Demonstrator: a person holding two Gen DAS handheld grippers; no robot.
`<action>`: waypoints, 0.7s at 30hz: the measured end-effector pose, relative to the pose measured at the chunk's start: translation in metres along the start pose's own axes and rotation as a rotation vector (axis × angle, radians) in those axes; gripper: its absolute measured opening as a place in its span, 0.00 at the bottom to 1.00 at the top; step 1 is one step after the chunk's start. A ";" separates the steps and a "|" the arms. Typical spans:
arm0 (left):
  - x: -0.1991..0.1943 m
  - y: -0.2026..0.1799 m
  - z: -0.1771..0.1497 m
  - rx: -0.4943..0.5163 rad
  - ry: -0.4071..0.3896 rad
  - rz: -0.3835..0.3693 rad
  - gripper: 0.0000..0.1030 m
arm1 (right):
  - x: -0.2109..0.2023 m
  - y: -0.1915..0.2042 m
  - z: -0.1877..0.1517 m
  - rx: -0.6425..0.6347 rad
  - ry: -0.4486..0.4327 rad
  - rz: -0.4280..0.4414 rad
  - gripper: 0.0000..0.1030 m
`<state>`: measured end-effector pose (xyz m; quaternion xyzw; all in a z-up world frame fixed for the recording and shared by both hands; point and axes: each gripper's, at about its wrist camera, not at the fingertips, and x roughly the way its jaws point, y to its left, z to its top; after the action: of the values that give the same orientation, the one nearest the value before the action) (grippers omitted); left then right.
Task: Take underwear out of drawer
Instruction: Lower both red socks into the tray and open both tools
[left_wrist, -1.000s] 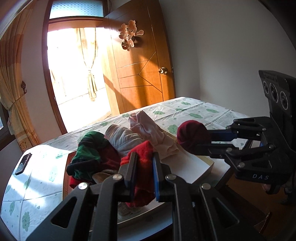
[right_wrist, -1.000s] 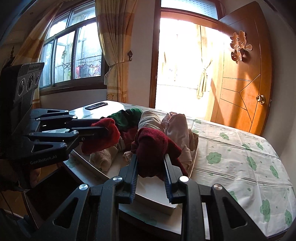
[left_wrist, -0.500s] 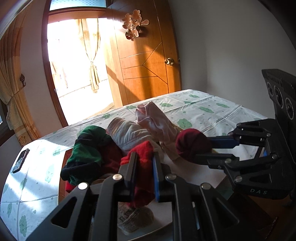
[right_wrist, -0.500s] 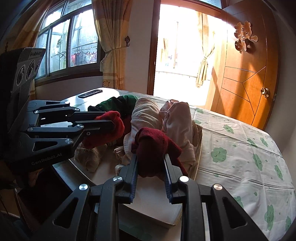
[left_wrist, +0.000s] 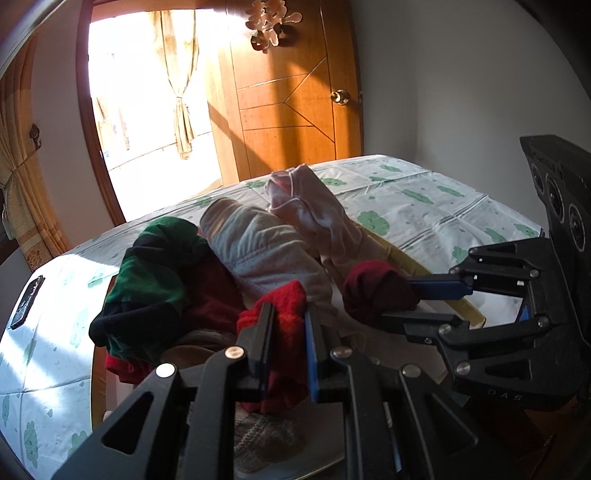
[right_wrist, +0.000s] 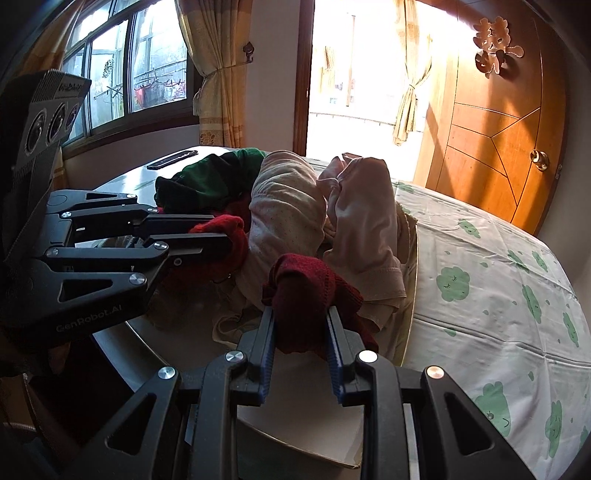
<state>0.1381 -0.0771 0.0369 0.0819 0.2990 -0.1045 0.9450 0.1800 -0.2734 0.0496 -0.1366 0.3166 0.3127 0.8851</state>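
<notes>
Sunlit bedroom, bed (right_wrist: 498, 295) behind. Left hand-held gripper (left_wrist: 288, 325) clamped on bright red underwear (left_wrist: 280, 306), right hand-held gripper (right_wrist: 301, 325) on dark red underwear (right_wrist: 306, 280), both above drawer (right_wrist: 295, 424). Best lifted straight up, clear of the pile (left_wrist: 258, 243), without snagging.

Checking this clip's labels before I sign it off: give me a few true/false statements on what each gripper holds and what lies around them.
1. The left gripper is shut on a bright red garment. True.
2. The right gripper is open and holds nothing. False: it is shut on a dark red garment.
3. A green and black garment lies in the pile. True.
4. The wooden door has no knob. False: a brass knob shows.
</notes>
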 end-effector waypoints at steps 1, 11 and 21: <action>0.001 -0.001 0.000 0.002 0.002 0.001 0.12 | 0.001 0.000 0.000 -0.001 0.004 -0.003 0.27; 0.007 -0.007 -0.007 0.026 0.011 0.012 0.13 | 0.008 -0.001 -0.005 0.008 0.025 -0.014 0.27; 0.010 -0.014 -0.014 0.047 0.013 0.028 0.22 | 0.010 -0.003 -0.011 0.019 0.039 -0.009 0.28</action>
<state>0.1345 -0.0891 0.0185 0.1088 0.3013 -0.0976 0.9423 0.1824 -0.2761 0.0351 -0.1354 0.3363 0.3031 0.8813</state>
